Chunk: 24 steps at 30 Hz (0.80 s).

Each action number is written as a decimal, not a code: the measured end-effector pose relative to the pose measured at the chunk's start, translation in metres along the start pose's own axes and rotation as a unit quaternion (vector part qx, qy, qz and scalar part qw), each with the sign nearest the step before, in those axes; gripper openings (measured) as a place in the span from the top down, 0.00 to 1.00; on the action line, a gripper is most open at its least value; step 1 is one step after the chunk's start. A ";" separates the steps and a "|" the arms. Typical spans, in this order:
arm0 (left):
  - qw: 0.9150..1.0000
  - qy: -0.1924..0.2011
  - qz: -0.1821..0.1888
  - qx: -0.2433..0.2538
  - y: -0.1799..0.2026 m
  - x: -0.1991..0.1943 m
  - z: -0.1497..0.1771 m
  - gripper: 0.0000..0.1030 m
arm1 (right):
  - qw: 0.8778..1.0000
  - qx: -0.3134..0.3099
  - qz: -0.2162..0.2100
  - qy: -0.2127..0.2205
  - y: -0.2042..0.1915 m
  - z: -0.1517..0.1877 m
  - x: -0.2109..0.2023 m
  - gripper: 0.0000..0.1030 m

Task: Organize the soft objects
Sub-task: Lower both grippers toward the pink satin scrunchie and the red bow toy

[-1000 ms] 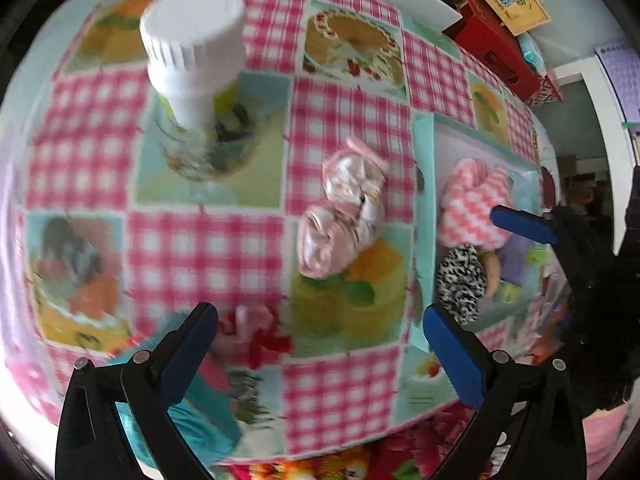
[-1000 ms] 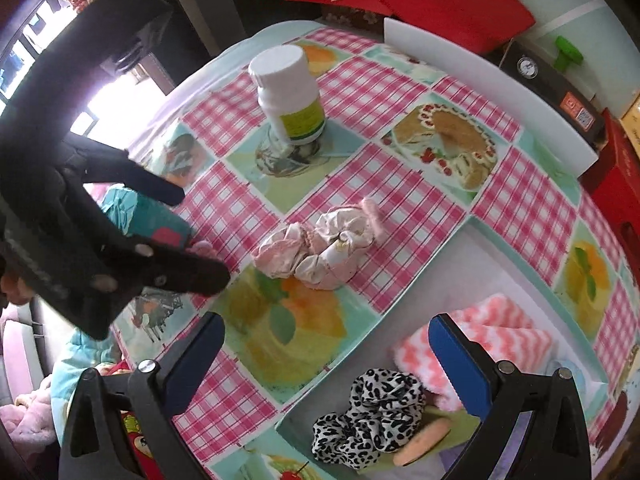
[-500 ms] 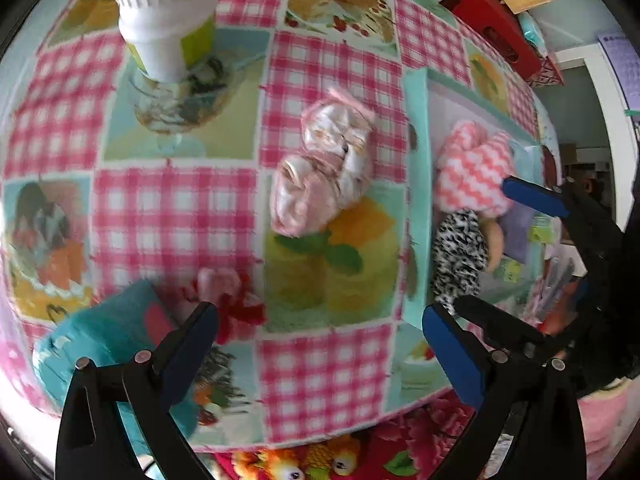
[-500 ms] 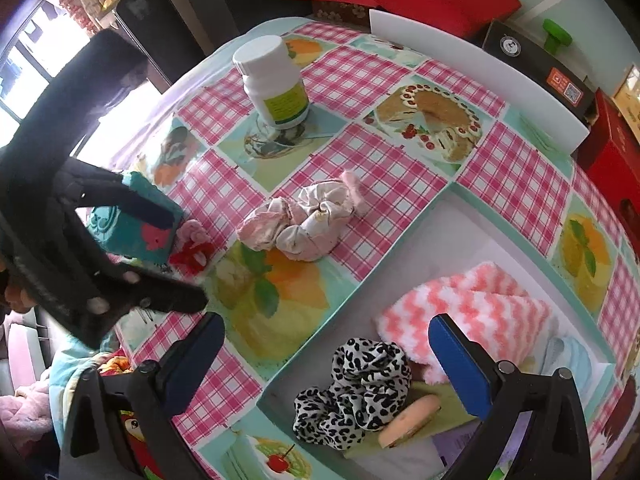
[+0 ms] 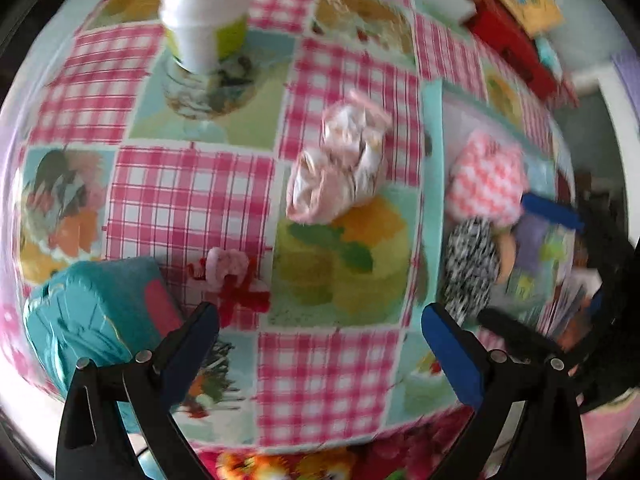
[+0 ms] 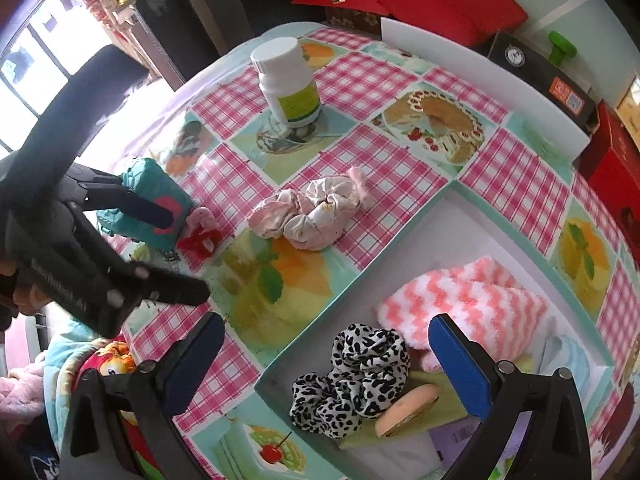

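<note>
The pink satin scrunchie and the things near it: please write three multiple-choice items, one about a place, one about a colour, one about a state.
1. Where does the pink satin scrunchie lie?
A. in the tray
B. on the tablecloth, outside the tray
C. on the bottle

2. What colour is the cap of the bottle?
A. white
B. red
C. blue

3. How is the right gripper?
A. shut on the leopard scrunchie
B. shut on a sock
C. open, holding nothing

Answers: 1 B, it rests on the tablecloth beside the tray rim. 2 A, the cap is plain white. 3 C, its fingers stand wide apart above the leopard scrunchie.
</note>
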State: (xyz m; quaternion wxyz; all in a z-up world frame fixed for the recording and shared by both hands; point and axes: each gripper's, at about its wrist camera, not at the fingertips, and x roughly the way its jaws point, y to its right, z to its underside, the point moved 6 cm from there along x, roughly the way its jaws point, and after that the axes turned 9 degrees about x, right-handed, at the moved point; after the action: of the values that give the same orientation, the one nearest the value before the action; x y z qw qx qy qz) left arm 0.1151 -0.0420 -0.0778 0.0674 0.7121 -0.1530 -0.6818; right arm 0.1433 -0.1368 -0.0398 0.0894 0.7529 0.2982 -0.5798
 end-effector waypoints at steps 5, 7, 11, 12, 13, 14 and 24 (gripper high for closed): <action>0.986 0.129 0.026 -0.103 0.002 -0.012 0.018 0.08 | 0.999 -0.024 -0.009 0.019 -0.001 -0.009 -0.006 0.00; 0.976 0.151 0.050 -0.149 0.000 -0.009 0.030 0.08 | 0.999 -0.035 -0.008 0.025 -0.001 -0.012 -0.008 0.00; 0.968 0.161 0.033 -0.192 -0.005 0.001 0.041 0.19 | 0.997 -0.066 -0.002 0.032 0.001 -0.013 -0.010 0.00; 0.967 0.161 0.027 -0.198 -0.008 0.001 0.043 0.22 | 0.997 -0.076 -0.001 0.033 0.000 -0.013 -0.010 0.00; 0.964 0.164 0.029 -0.208 -0.009 0.003 0.045 0.23 | 0.995 -0.089 0.000 0.034 -0.001 -0.013 -0.009 0.00; 0.960 0.171 0.029 -0.220 -0.013 0.003 0.048 0.23 | 0.995 -0.099 0.001 0.034 -0.002 -0.014 -0.008 0.00; 0.925 0.206 0.005 -0.319 -0.056 0.008 0.060 0.23 | 0.986 -0.164 -0.007 0.000 -0.027 -0.031 0.032 0.00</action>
State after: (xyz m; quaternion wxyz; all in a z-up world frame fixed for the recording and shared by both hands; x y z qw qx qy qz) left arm 0.0634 0.0152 -0.1059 0.3245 0.7769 0.0869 -0.5326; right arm 0.1590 -0.0892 -0.0541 0.2075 0.7258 0.3947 -0.5238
